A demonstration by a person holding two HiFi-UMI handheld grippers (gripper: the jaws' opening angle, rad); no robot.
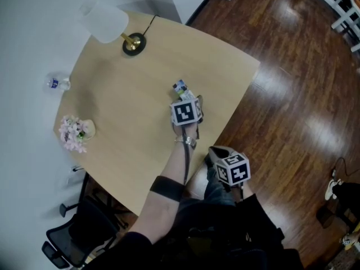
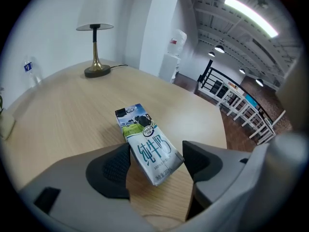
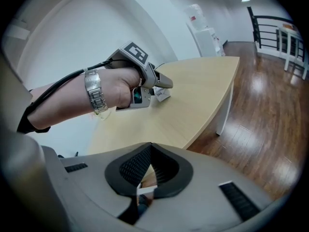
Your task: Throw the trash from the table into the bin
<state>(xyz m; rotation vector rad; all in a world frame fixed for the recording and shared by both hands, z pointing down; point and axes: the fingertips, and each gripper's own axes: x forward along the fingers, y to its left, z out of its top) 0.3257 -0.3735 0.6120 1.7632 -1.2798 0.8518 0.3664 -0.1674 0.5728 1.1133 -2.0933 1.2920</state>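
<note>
Because the small milk carton point(image 2: 147, 146) of glossy printed card, white with blue lettering and a green-and-blue cow picture, lies flat on its broad face, the left gripper point(image 2: 157, 161) comes at it steeply from above, where its narrow sides can be caught. The grey fingers point(image 2: 113, 166) stand spread on either side of the carton. The ribbed black pad on the left looks to be right at the carton's edge, while bare wood shows between the carton and the other pad, so I judge nothing is pinched yet. Boxy and light, the carton would likely dent under a hard squeeze and could skid on the smooth top.

Under the carton is the pale wooden table point(image 1: 124, 111), matt, with rounded corners. Nearer the person than the carton, off the table's edge and above the dark glossy plank floor point(image 1: 292, 83), the right gripper point(image 3: 150, 151) hangs idle, its fingers pressed together on nothing, probably held clear of the reach. Far beyond the carton stands a lamp point(image 1: 107, 22) with a brass foot and a white shade. Well to the carton's left are a pot of pink flowers point(image 1: 75, 133) and a clear plastic bottle point(image 1: 58, 84). No bin shows in any view.
</note>
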